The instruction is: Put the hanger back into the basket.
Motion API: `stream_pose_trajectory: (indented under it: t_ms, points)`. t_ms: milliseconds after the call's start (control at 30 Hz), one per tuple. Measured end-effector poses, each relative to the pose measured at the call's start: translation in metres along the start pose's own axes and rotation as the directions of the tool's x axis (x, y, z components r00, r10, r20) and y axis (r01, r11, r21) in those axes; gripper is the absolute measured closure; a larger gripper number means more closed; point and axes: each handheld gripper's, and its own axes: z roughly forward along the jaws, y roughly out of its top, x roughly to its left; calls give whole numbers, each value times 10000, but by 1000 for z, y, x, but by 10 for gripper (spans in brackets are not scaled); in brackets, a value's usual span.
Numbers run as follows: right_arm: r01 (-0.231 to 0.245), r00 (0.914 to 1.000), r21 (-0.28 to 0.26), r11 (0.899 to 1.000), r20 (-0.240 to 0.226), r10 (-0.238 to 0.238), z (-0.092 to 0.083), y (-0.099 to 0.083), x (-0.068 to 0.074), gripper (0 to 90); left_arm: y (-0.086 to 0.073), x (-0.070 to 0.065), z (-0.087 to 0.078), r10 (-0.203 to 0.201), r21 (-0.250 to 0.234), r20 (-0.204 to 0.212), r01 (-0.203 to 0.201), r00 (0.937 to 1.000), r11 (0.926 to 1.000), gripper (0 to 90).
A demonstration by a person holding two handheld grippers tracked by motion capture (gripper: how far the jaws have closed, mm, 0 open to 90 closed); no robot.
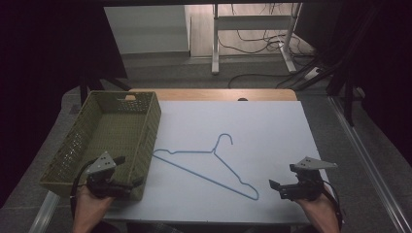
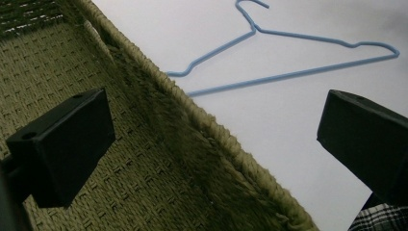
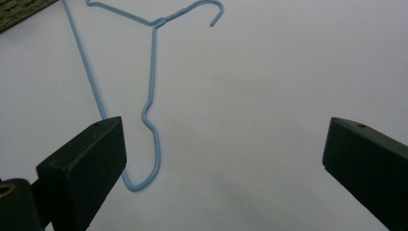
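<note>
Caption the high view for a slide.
Blue hanger on white table beside green basket; both grippers open.

- Desk [image 1: 272, 126]: white sheet over a wooden top, whose far edge shows.
- Basket [image 1: 145, 141]: olive, woven, empty, on the desk's left side.
- Hanger [image 1: 209, 175]: blue wire, flat mid-desk, hook pointing away, its left tip near the basket.
- Left claw [image 1: 130, 171]: jaws apart, over the basket's near right corner.
- Right claw [image 1: 283, 178]: jaws apart, just right of the hanger's near end.
</note>
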Motion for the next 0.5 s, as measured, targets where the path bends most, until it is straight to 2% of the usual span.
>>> stream_pose_trajectory:
  t_ms: [433, 500]
  points:
    - [208, 9997, -31, 9998, 158, -208, 2, 2, 6, 23, -1, 2, -1, -116, -132, 42, 117, 9999, 9998, 1]
    - [254, 9995, 95, 9996, 161, -255, 3, 3, 7, 33, -1, 3, -1, -164, -116, 33, 164, 9999, 9998, 1]
